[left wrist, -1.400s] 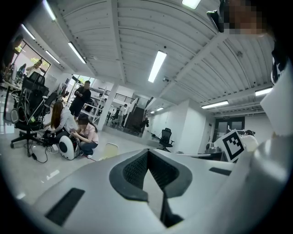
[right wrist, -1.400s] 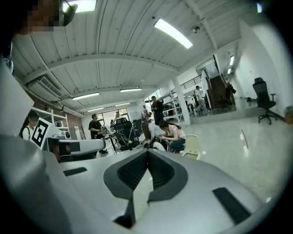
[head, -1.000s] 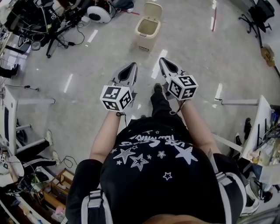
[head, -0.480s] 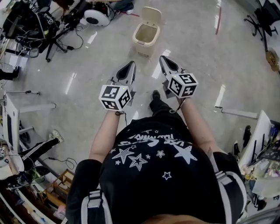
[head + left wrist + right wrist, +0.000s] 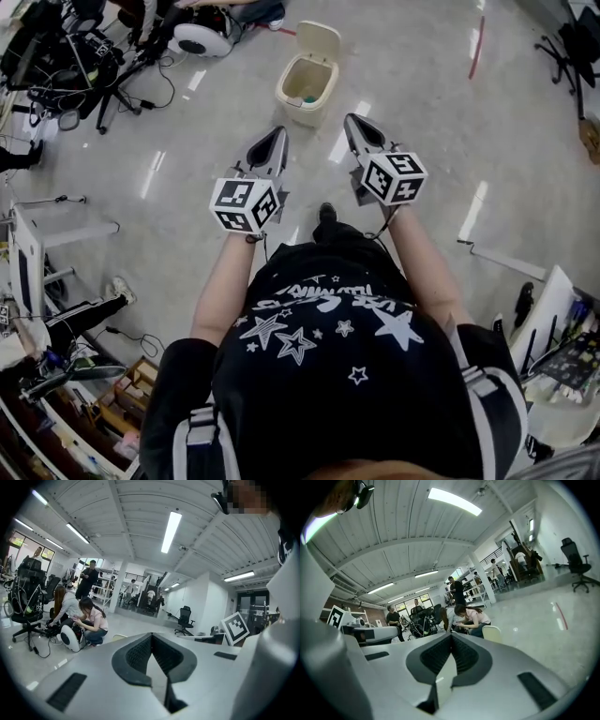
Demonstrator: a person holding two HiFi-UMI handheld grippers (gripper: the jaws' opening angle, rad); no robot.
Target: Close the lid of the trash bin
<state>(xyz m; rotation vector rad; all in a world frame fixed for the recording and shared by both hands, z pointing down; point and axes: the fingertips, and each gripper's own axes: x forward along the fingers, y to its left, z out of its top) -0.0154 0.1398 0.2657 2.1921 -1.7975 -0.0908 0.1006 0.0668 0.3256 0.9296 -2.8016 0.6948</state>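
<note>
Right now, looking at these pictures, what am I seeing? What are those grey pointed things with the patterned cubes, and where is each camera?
No robot: a person holds two hand tools, a left gripper and a right gripper, each with two jaws and a marker cube. The head view looks down from the person's head to the floor. The other two pictures come from cameras riding on each gripper, looking along its jaws. Both pairs of jaws are together, holding nothing. Ahead on the floor stands a cream trash bin, its lid open.
</note>
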